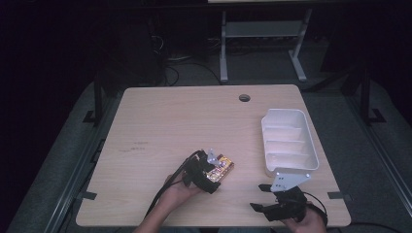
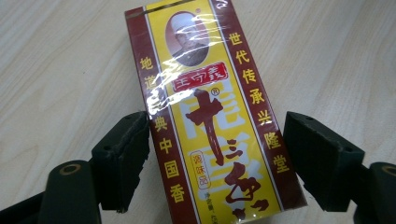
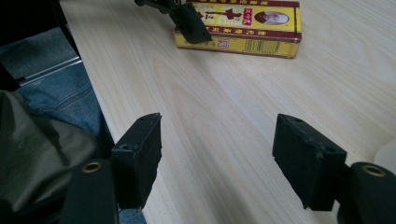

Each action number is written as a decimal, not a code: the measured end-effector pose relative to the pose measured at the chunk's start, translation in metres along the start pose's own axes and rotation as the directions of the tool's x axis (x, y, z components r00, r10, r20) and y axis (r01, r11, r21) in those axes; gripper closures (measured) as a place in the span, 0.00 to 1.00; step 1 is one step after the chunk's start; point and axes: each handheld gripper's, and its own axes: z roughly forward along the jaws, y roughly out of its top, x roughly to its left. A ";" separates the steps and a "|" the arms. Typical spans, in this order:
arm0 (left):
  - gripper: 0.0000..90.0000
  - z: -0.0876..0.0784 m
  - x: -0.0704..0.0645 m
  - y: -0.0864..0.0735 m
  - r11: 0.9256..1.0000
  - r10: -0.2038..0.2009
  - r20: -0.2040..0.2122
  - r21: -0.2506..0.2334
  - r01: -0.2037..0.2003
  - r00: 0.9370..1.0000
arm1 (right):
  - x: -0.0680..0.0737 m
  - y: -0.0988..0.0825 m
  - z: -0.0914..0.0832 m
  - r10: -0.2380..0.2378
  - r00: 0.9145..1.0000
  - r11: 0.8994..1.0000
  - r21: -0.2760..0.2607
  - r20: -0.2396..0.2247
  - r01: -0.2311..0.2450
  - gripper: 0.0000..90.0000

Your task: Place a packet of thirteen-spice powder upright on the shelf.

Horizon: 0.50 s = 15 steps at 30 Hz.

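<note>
Spanning most of the high view, a pale wood-grain laminate table (image 1: 160,126) with a round cable hole near its far edge is recorded first; everything else rests on it.

A white plastic three-compartment tray (image 1: 311,141) is listed at the right side of the table, its compartments seen to be unfilled (the likely destination, judged from the layout alone).

A yellow and dark-red cardboard spice box (image 2: 219,126), wrapped in clear film and printed with Chinese characters, is found lying flat on the table near the front edge, left of the tray and well apart from it.

The left gripper (image 1: 212,171) is set over the near end of the box, its jaws spread to either side. In the left gripper view the left pad is seen at the box's edge, touching or nearly so, while a gap is left at the right pad; no squeeze is yet made.

The right gripper (image 3: 217,156) is held low over bare table at the front right, jaws wide apart and nothing between them.

Progress is judged early: the approach is made; closing, lifting and any placing remain to be done.
</note>
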 end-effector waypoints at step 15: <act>0.36 -0.003 -0.008 -0.003 0.998 0.055 -0.042 0.005 -0.055 0.998 | 0.001 0.002 0.003 0.020 1.000 1.000 -0.004 0.011 -0.020 0.36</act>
